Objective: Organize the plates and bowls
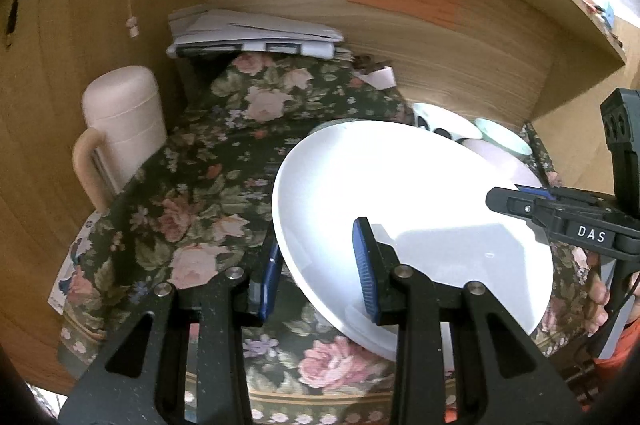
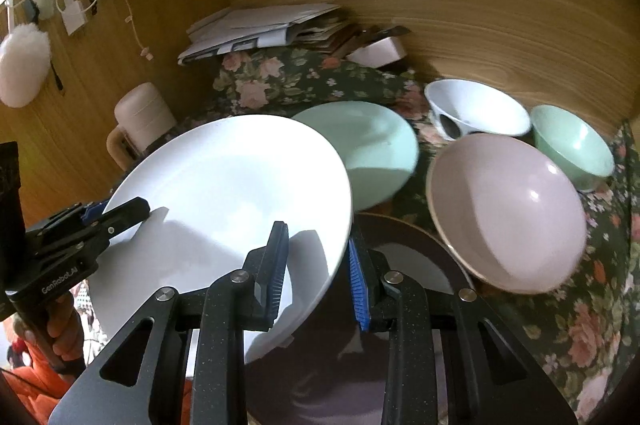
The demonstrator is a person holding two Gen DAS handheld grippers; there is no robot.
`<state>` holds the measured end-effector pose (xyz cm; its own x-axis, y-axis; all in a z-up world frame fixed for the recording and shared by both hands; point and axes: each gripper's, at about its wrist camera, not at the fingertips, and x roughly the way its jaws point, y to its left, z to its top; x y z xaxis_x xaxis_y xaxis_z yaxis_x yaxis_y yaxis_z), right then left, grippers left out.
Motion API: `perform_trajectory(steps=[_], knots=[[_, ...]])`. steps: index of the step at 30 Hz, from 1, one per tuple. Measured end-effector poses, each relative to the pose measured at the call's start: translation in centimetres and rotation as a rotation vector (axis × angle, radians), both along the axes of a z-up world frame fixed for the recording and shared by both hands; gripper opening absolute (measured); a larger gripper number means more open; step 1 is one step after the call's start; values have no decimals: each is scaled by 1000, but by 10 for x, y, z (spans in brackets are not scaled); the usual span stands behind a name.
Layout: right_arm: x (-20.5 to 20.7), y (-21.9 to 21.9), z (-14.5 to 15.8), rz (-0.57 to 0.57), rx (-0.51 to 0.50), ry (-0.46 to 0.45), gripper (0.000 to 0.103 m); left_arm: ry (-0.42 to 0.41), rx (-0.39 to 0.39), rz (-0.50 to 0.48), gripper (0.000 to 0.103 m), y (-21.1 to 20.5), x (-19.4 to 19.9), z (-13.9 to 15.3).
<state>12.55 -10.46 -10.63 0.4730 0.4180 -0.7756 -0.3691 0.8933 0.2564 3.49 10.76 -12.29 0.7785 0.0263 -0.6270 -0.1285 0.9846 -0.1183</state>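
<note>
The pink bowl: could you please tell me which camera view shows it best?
The right wrist view: the pink bowl shows whole there, rim and inside, on the floral cloth. In the left wrist view only a pale sliver peeks past the white plate.

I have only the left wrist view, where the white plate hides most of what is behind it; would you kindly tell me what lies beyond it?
Observer: A large pink bowl sits on the floral cloth, right of the white plate.
Operator: Thank you. Is anything underneath the plate?
Observer: Yes, a dark plate lies below its right rim, partly hidden by it.
Operator: And directly behind it?
Observer: A wide mint dish sits just behind the far rim.
</note>
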Motion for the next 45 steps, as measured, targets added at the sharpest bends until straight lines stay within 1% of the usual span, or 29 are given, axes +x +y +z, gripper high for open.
perform_trajectory(steps=[10,22,33,45], knots=[[-12,-33,-7,-62,15,17,26,18,4,-61,34,-32,7,-5],[-24,-56,-25,-94,34,60,26,70,-4,-83,34,-56,7,-21],[-26,-70,-47,-124,29,118,26,133,-23,-96,34,-68,16,-43],[-24,-73,-55,-130,15,136,26,166,-29,-101,34,-71,26,-56]])
